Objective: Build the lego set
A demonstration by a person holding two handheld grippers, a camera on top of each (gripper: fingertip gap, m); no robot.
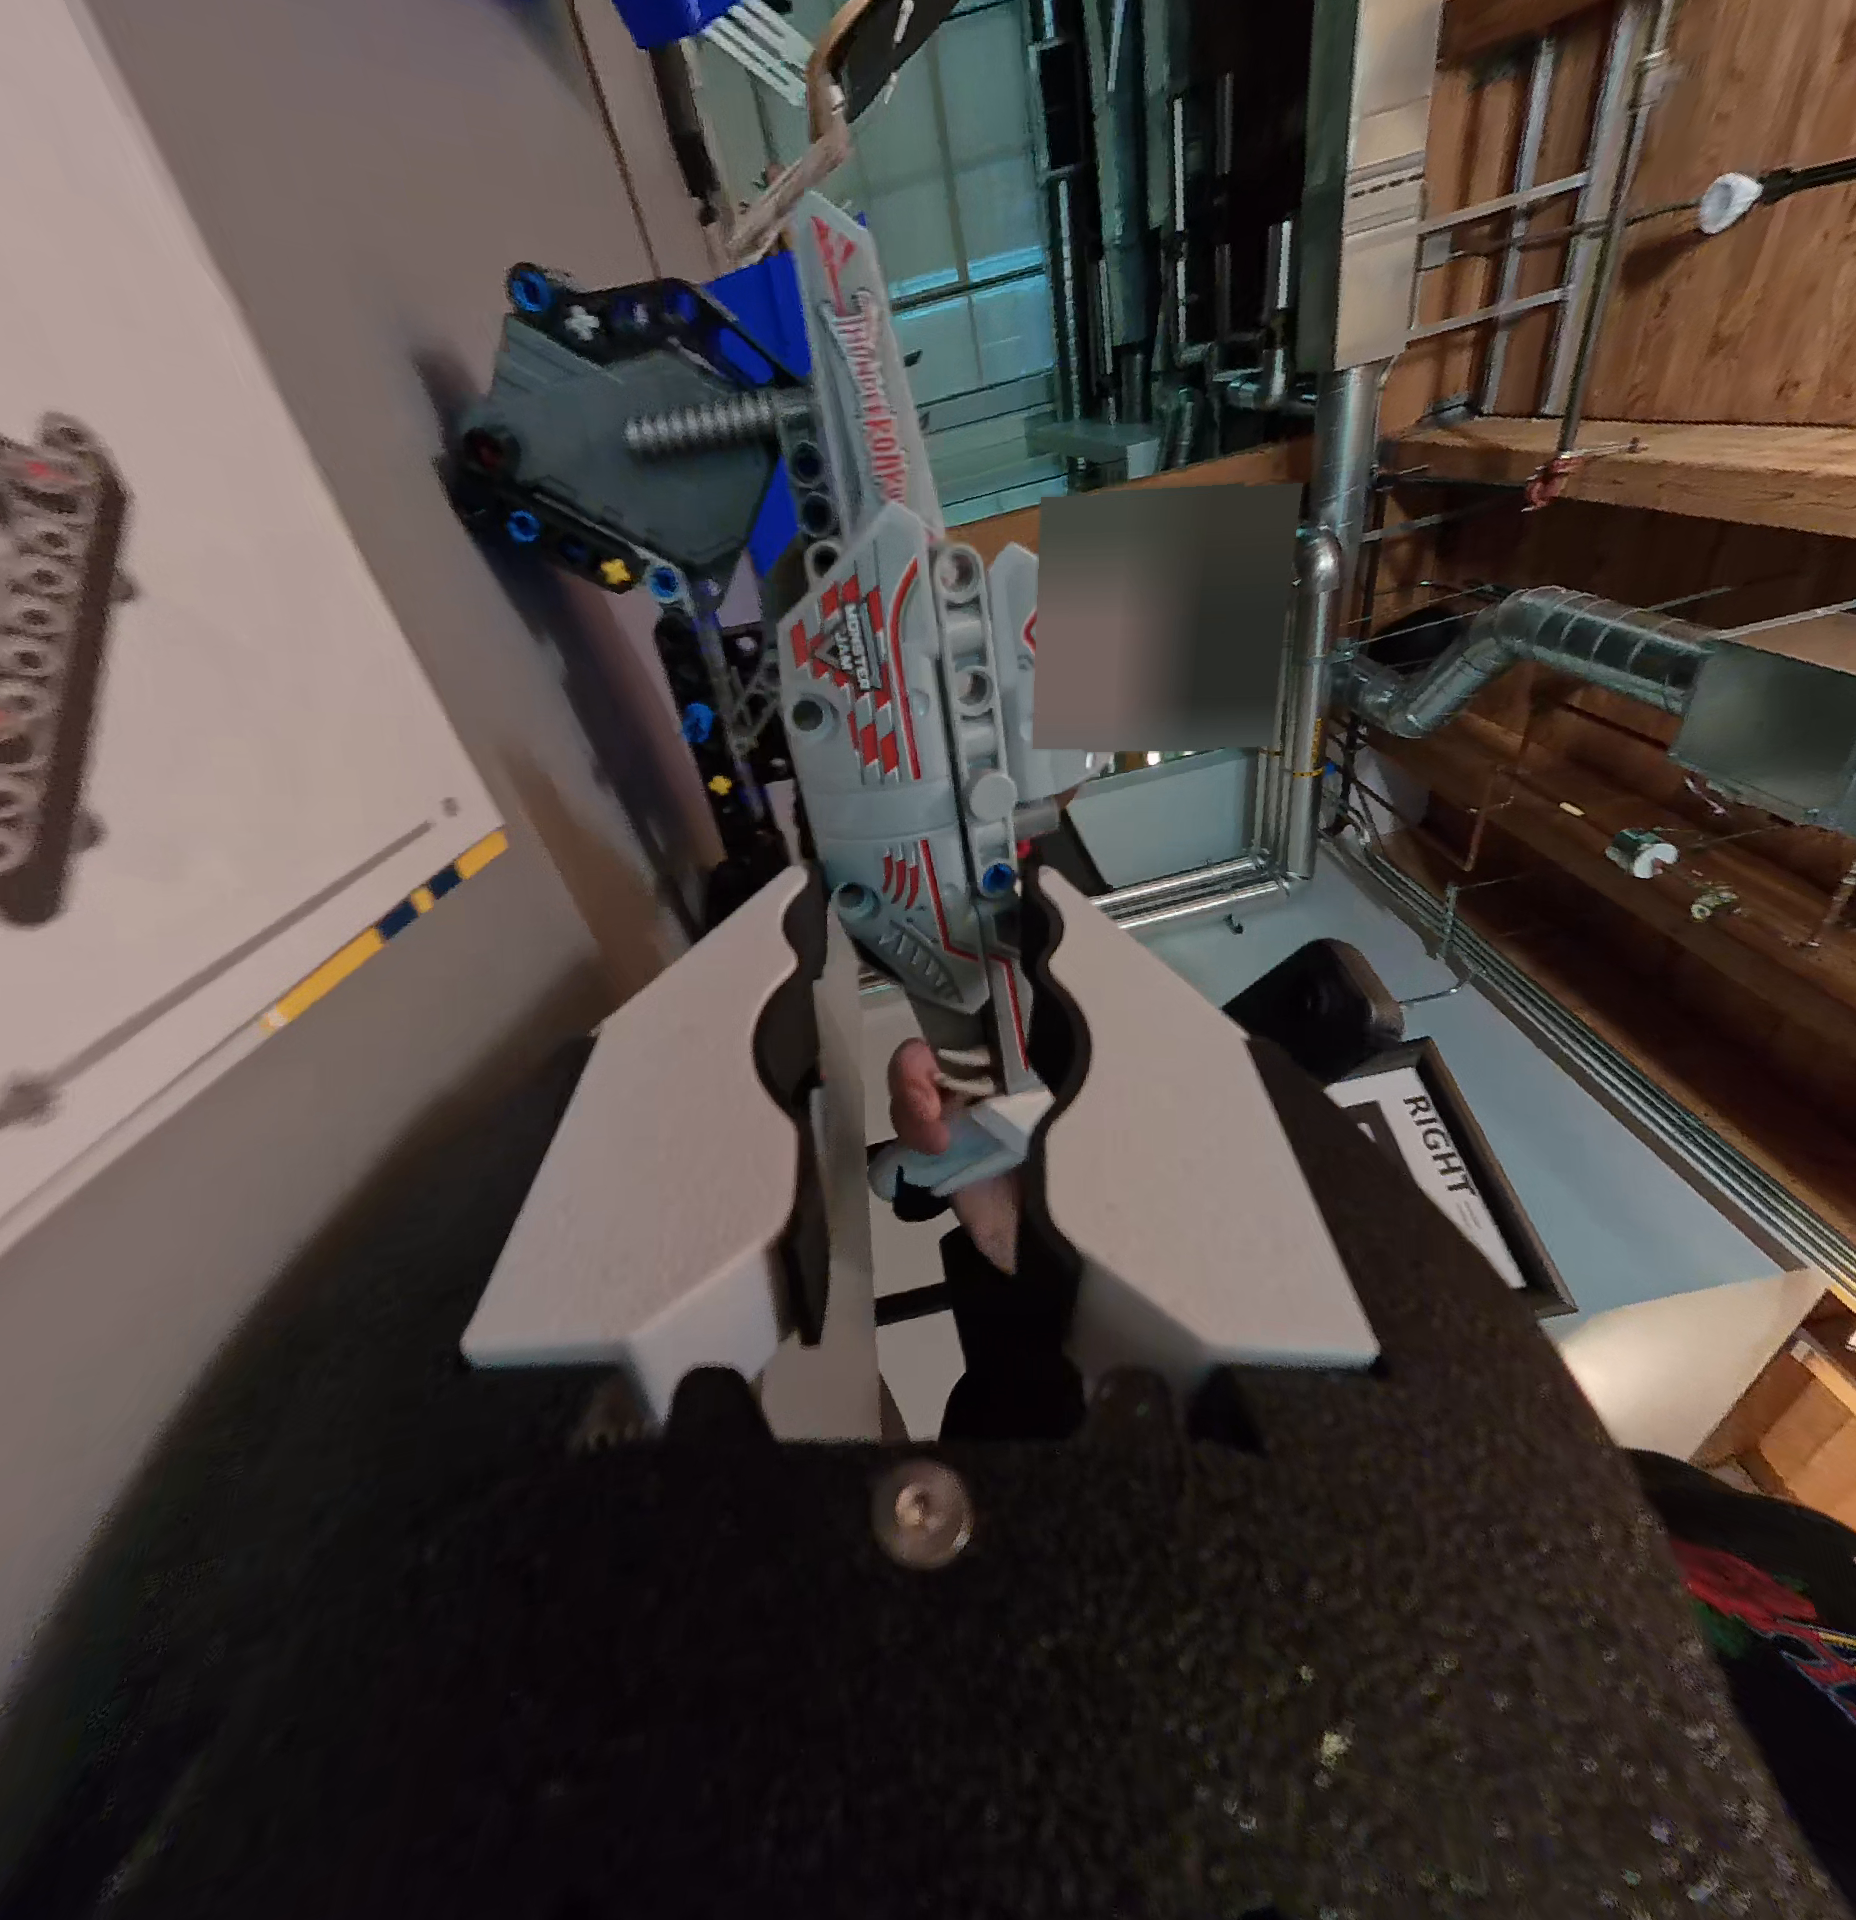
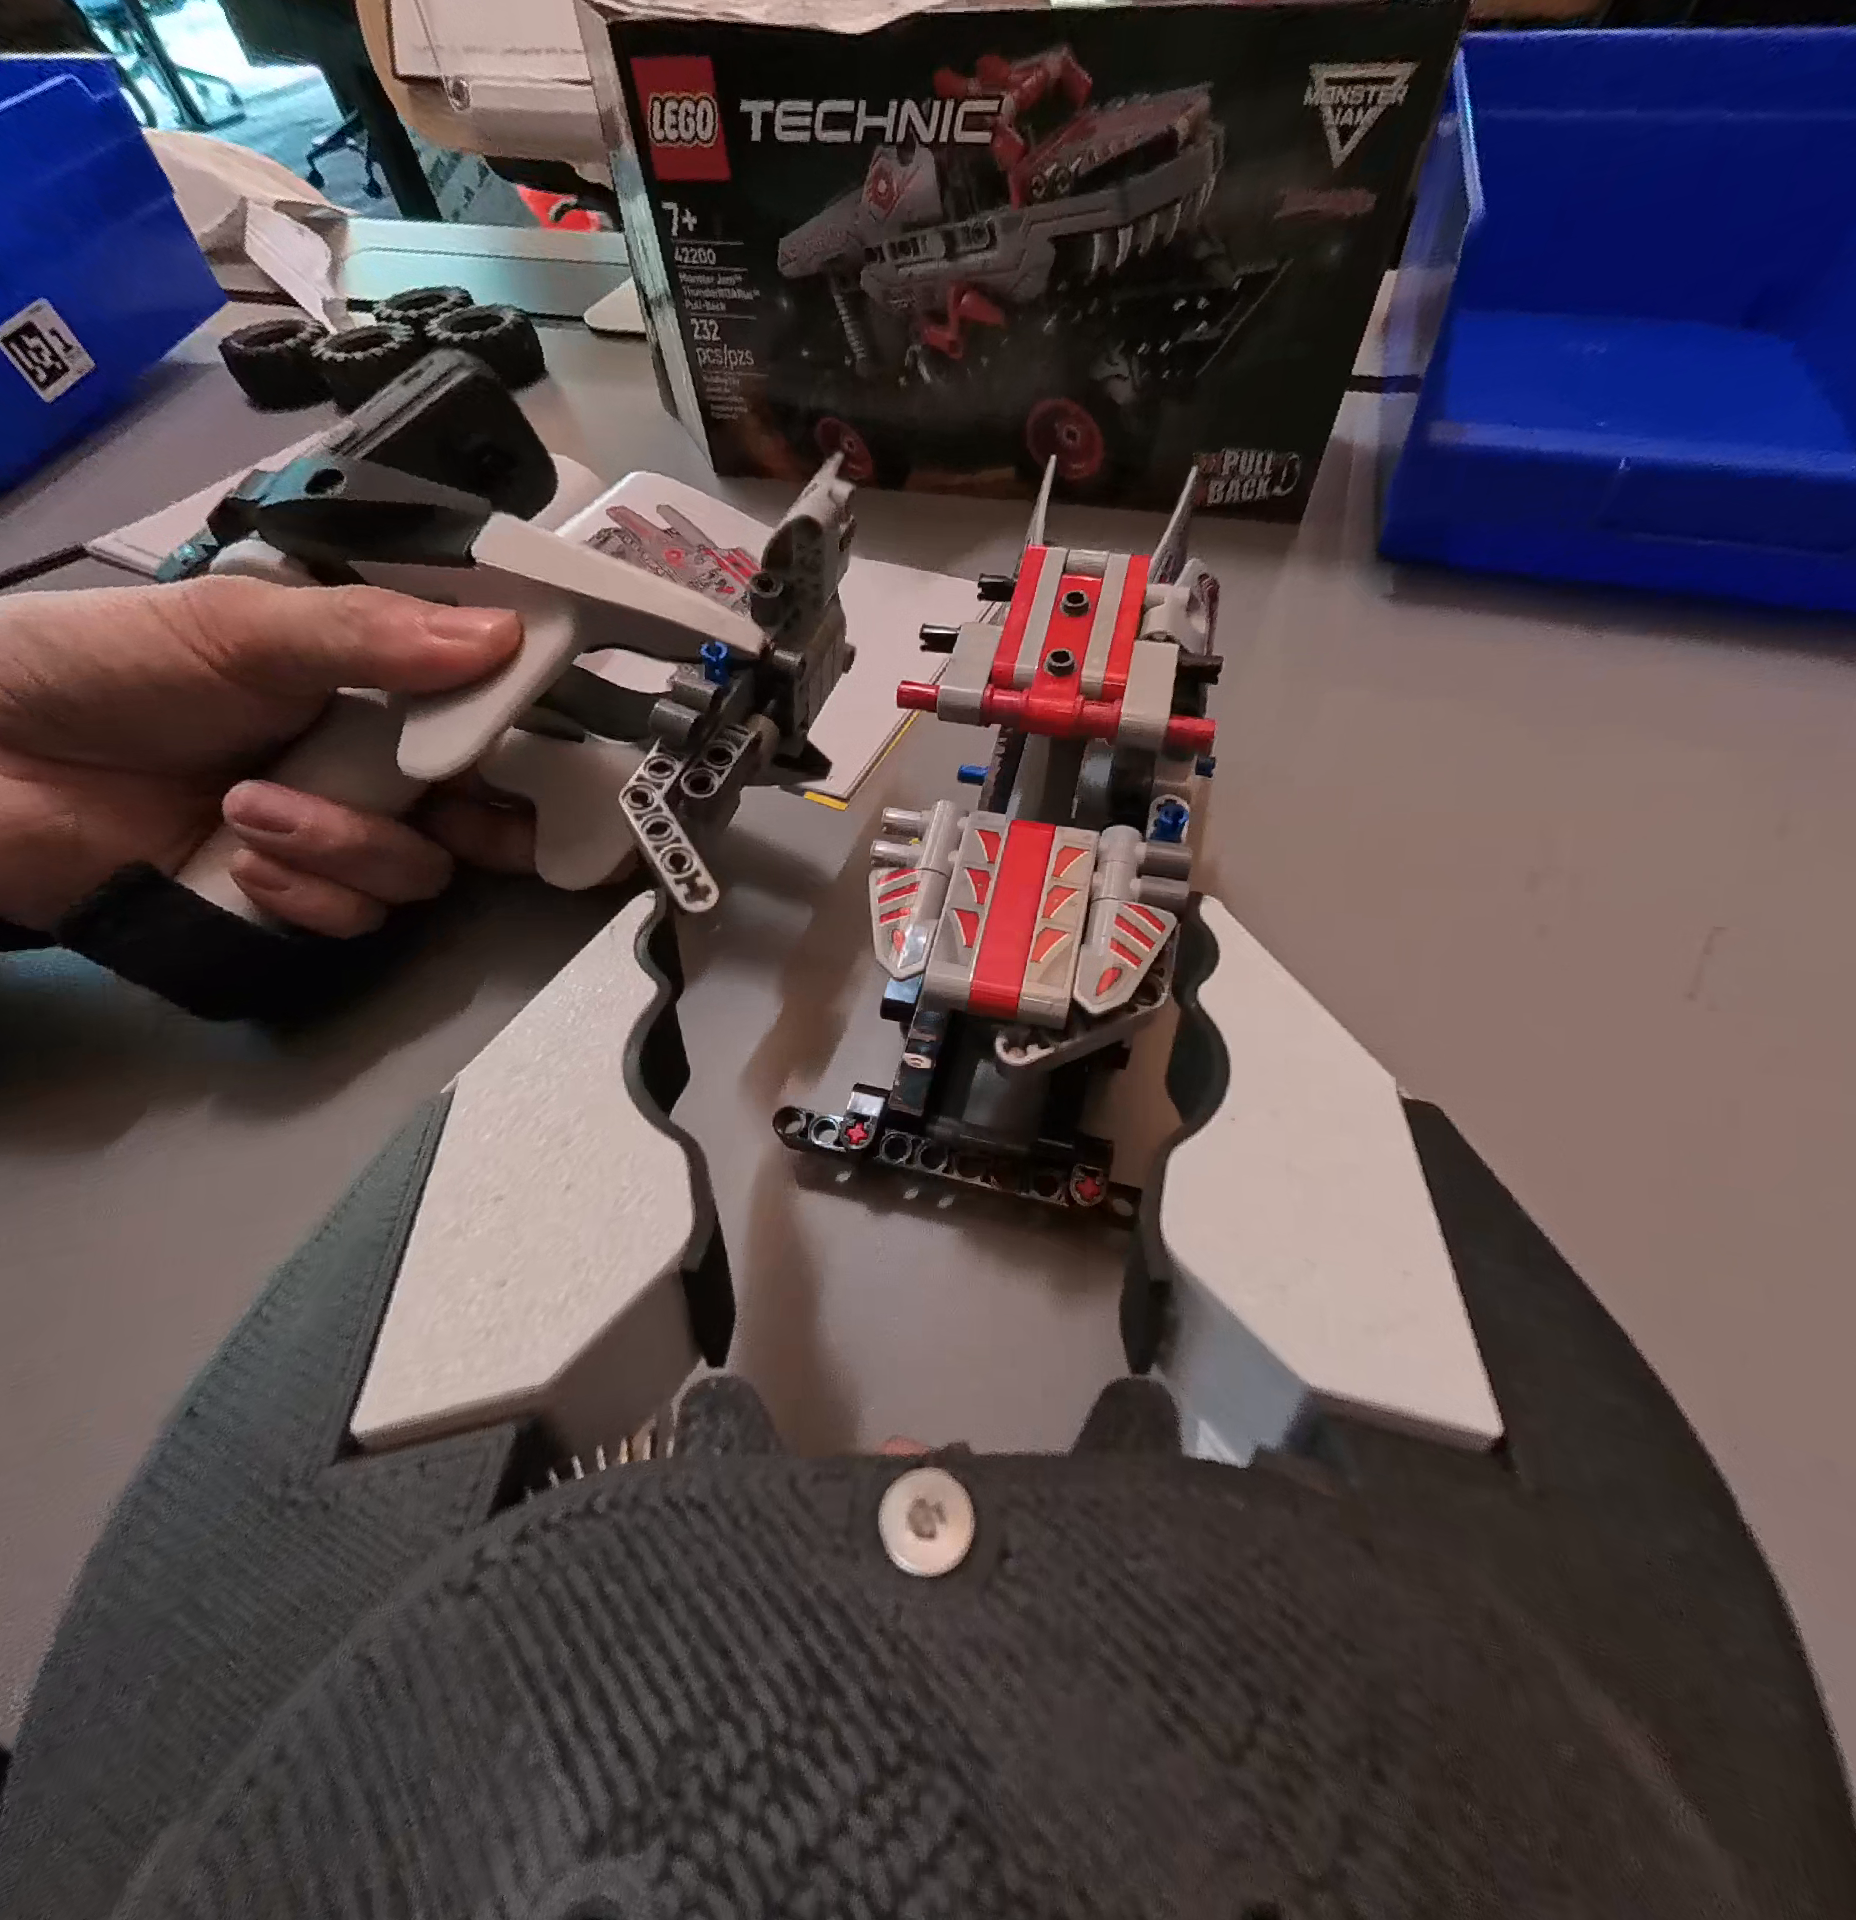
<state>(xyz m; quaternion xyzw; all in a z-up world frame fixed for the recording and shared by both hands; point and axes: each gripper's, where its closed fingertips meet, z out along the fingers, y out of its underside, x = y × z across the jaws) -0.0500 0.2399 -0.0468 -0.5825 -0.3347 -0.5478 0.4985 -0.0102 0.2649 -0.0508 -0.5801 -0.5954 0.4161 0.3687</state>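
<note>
Holding a grey side-panel assembly in my left gripper, fingers closed on its lower end; the piece is lifted off the table and tilted, a printed grey and red panel facing the left wrist camera, with dark beams and blue pins on its far side. From the right wrist view the same assembly sits at the tip of the left gripper, a grey perforated beam hanging down from it. My left hand wraps the white handle.

My right gripper is spread wide, holding nothing. Its fingers flank the near end of the truck chassis, which stands on the grey table; I cannot tell if the pads touch it. Chassis: red and grey top panels, black beam across its near end, red axle near the far end.

Behind the chassis stands the set box. An open instruction booklet lies under the held assembly. Four black tyres are clustered at far left. Blue bins: one far right, one far left.
</note>
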